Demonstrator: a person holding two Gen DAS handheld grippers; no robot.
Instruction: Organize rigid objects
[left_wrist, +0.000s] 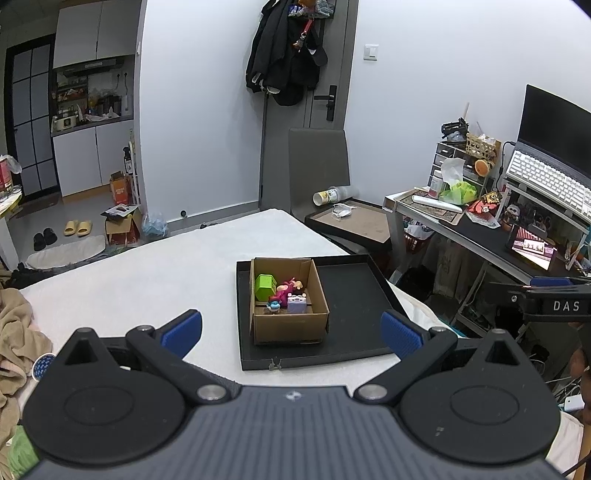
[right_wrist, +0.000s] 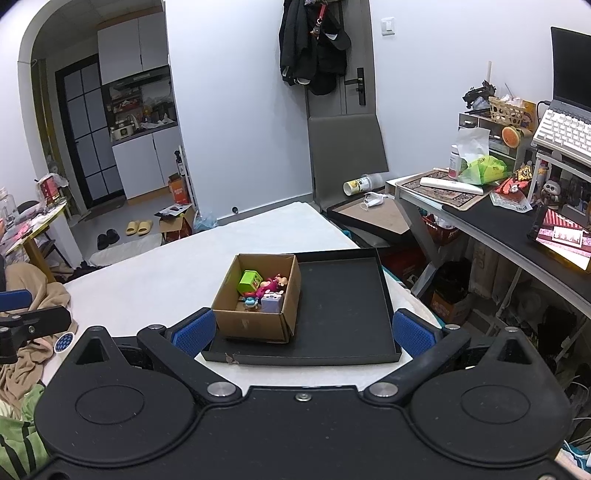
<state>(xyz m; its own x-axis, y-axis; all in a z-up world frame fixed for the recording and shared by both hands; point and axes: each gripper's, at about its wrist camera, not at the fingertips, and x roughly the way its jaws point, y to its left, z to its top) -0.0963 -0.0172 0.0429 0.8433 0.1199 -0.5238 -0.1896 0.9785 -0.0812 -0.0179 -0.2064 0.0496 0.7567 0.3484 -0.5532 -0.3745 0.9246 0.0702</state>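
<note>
Both the left gripper (left_wrist: 291, 330) and the right gripper (right_wrist: 301, 330) hover with fingers spread wide and hold nothing. To pick well, one should descend straight into the cardboard box (left_wrist: 288, 321) on the black tray (left_wrist: 354, 295) and close on the green cube (left_wrist: 265, 287) alone. The right view shows the box's creased near corner, and the left view looks deeper at the pink figure (left_wrist: 284, 290) and lilac block (left_wrist: 297, 303).

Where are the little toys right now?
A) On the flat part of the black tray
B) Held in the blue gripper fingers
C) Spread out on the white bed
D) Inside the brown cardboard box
D: the green cube toy, the pink figure and the pale purple block all sit inside the brown cardboard box, which stands on the black tray; both grippers hang open and hold nothing.
</note>
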